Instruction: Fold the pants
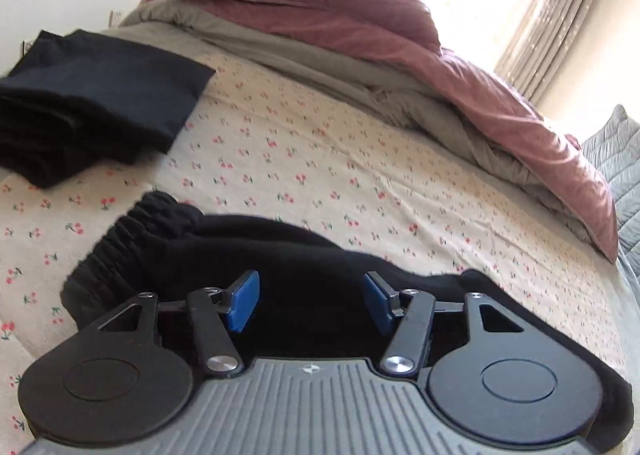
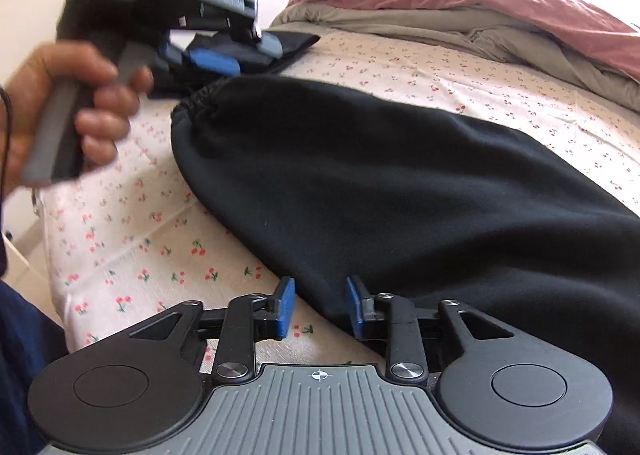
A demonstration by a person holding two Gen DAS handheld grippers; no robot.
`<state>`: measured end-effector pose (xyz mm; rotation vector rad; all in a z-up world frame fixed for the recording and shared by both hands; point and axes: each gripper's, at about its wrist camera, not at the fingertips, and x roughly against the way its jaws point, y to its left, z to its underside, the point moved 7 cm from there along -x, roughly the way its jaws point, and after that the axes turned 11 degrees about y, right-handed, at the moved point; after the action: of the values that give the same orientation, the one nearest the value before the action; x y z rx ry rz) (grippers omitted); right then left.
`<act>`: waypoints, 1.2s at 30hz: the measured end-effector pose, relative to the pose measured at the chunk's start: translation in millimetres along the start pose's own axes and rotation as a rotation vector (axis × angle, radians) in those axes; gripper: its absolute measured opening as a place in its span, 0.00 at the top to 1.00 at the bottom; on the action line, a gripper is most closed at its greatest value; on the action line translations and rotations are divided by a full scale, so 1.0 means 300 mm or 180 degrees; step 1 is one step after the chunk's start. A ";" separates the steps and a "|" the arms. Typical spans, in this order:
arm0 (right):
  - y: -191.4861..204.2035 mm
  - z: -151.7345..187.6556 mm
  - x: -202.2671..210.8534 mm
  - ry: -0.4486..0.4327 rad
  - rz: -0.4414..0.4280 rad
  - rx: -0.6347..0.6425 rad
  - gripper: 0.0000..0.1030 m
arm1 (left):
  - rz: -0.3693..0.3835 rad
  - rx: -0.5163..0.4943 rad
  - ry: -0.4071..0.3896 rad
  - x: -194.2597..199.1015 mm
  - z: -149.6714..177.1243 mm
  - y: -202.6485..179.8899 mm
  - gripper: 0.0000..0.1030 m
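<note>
Black pants [image 2: 380, 183] lie flat across the cherry-print bed sheet [image 2: 132, 239], their gathered elastic waistband [image 2: 196, 103] at the far left end. My right gripper [image 2: 320, 307] stands open at the near edge of the pants, and its blue pads do not press the cloth. In the left wrist view the pants [image 1: 240, 255] bunch up just under my left gripper [image 1: 311, 301], which is open with its blue pads wide apart above the fabric. From the right wrist view a hand [image 2: 60, 107] holds the blurred left gripper [image 2: 224, 55] above the waistband.
A stack of folded black clothes [image 1: 92, 103] rests on the sheet [image 1: 320, 159] at the far left. A pink and grey duvet [image 1: 340, 15] is heaped along the back of the bed. A grey quilt [image 1: 616, 151] and curtains [image 1: 560, 15] are at the right.
</note>
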<state>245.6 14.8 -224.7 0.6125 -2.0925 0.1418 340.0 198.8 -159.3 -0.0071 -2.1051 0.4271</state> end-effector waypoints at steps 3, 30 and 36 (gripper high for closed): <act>-0.102 -0.034 0.066 -0.0155 -0.0076 -0.0296 0.67 | -0.0277 0.0232 0.0419 -0.116 0.039 0.043 0.36; -0.572 -0.263 -0.033 -0.0084 0.0051 -0.0771 0.42 | -0.0248 -0.0010 0.0539 -0.216 0.030 -0.029 0.04; -0.727 -0.461 -0.247 0.0214 -0.0025 -0.0782 0.40 | -0.0232 -0.0052 0.0556 -0.217 0.036 -0.036 0.03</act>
<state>487.2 -102.2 -234.6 0.4608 -2.0032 -0.0973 368.3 174.3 -214.7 0.0220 -1.9306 0.3528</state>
